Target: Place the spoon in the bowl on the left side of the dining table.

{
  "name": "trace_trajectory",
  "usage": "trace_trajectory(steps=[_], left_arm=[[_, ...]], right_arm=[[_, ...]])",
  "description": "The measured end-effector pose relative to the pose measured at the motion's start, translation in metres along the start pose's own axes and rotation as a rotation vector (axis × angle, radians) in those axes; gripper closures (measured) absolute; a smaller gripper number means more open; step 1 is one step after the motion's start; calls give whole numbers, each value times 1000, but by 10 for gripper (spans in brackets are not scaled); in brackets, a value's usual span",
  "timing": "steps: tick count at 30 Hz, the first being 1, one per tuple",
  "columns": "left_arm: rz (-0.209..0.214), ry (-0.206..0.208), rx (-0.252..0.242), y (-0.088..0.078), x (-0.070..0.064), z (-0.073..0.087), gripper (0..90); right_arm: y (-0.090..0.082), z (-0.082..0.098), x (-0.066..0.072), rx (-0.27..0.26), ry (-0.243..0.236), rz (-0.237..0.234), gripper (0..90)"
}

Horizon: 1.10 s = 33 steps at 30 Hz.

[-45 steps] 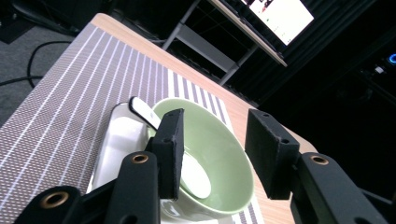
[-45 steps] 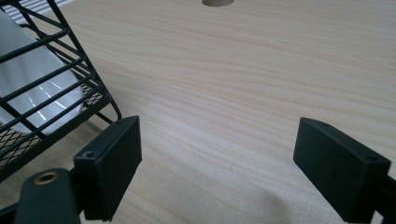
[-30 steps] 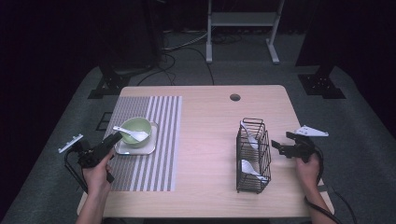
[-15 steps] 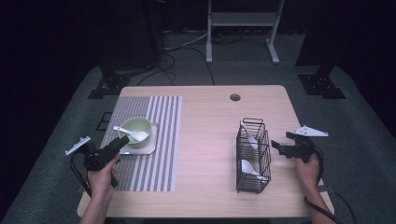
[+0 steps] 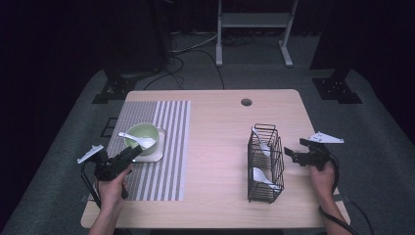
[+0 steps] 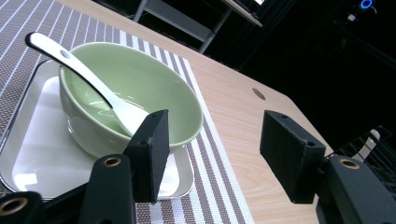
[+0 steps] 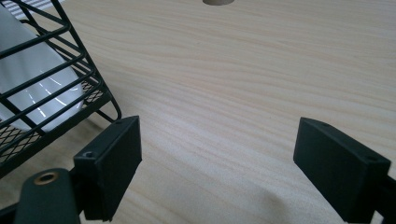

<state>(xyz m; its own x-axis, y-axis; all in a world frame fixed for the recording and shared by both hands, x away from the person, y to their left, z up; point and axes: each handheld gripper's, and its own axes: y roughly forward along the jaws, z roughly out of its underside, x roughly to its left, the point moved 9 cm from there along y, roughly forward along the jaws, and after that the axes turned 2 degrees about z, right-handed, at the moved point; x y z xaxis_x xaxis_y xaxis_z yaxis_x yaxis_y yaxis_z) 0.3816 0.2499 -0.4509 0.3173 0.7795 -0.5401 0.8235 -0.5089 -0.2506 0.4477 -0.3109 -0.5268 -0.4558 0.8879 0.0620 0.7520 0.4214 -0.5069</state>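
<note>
Left tongs (image 6: pixel 210 154) wide, empty, just short of the green bowl (image 6: pixel 140 88) holding a white spoon (image 6: pixel 84 74) on a tray (image 6: pixel 28 154). Right tongs (image 7: pixel 233 163) wide beside the wire basket (image 5: pixel 264 161). Likely spoon pickup: approach across the handle, close gently.

Your pale green bowl (image 5: pixel 142 135) sits upright on a white square tray (image 5: pixel 151 155) on the striped placemat (image 5: pixel 161 147), with a white spoon (image 5: pixel 137 140) lying in it, handle up over the rim. Well to the right, your black wire basket (image 5: pixel 264 164) holds two more white spoons (image 5: pixel 263 177).
</note>
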Motion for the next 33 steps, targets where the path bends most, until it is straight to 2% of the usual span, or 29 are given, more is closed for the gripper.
trace_trajectory(steps=[18,33], left_arm=[[52,61,38,11,-26,12,392],[64,107,79,21,-39,25,353]], right_arm=[[0,0,0,1,-2,-1,141],[0,0,1,1,-5,0,141]])
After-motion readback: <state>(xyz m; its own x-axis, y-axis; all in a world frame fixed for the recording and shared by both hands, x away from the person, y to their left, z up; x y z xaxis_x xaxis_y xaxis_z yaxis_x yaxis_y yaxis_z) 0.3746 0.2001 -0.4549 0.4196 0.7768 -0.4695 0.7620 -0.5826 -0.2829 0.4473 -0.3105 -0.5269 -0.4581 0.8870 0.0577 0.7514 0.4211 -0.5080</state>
